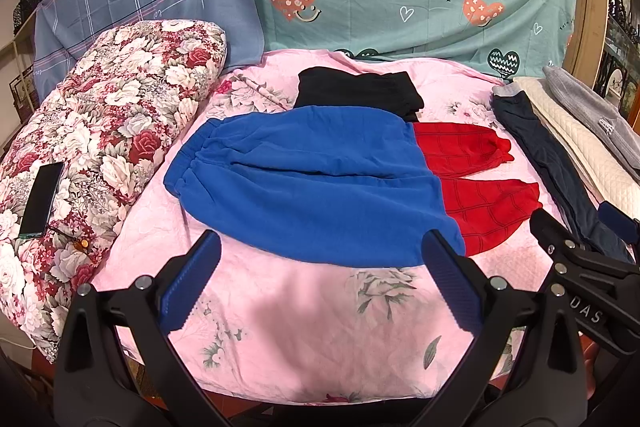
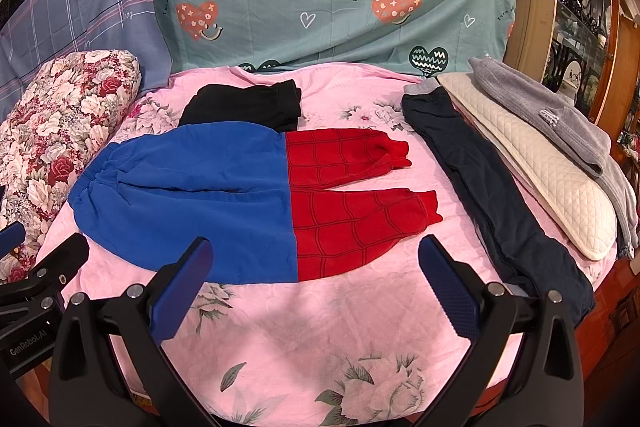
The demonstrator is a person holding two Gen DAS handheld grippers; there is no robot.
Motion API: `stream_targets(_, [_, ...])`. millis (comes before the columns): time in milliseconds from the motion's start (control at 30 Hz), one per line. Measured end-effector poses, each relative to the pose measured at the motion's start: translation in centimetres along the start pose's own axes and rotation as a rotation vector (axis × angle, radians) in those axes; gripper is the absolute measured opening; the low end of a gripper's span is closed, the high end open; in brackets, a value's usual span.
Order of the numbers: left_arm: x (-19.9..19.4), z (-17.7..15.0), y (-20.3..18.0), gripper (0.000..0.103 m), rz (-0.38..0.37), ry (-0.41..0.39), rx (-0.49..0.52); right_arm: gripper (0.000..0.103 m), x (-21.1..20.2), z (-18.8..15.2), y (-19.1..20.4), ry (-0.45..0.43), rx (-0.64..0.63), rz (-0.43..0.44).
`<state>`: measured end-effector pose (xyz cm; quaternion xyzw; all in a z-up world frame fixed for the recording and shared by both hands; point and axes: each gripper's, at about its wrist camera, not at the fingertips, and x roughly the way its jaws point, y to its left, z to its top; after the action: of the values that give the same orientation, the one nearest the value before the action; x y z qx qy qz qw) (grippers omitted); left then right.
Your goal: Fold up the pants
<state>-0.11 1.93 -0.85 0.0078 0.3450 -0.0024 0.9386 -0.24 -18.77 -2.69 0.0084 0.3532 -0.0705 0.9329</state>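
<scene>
Blue and red pants [image 1: 320, 183] [image 2: 192, 203] lie flat on the pink flowered sheet [image 1: 304, 327] [image 2: 320, 339], blue waist to the left, both red grid-patterned legs [image 2: 352, 219] to the right. My left gripper [image 1: 320, 267] hovers open just in front of the blue part's near edge, holding nothing. My right gripper [image 2: 316, 267] is open too, over the near edge where blue meets red. The right gripper's body [image 1: 580, 267] shows at the right of the left wrist view; the left gripper's body [image 2: 36, 283] shows at the left of the right wrist view.
A folded black garment [image 1: 356, 91] [image 2: 244, 105] lies behind the pants. Dark navy pants [image 2: 492, 195], a cream quilted pad [image 2: 536, 167] and a grey garment [image 2: 560, 123] lie along the right. A flowered quilt roll [image 1: 108, 131] with a phone [image 1: 42, 199] is left.
</scene>
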Motion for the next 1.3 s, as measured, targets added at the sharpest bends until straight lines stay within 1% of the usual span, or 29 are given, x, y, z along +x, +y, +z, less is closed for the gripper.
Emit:
stream_targets(767, [0.03, 0.01, 0.11, 0.101, -0.001, 0.003, 0.0, 0.102, 0.1, -0.17, 0.04, 0.002, 0.001, 0.002])
stream_targets(1167, [0.28, -0.41, 0.76, 0.101, 0.001, 0.007, -0.002, 0.102, 0.16, -0.19, 0.01, 0.002, -0.001, 0.001])
stream_targets(1300, [0.33, -0.47, 0.81, 0.101, 0.003, 0.009, -0.002, 0.102, 0.96, -0.45, -0.44, 0.025, 0.002, 0.0])
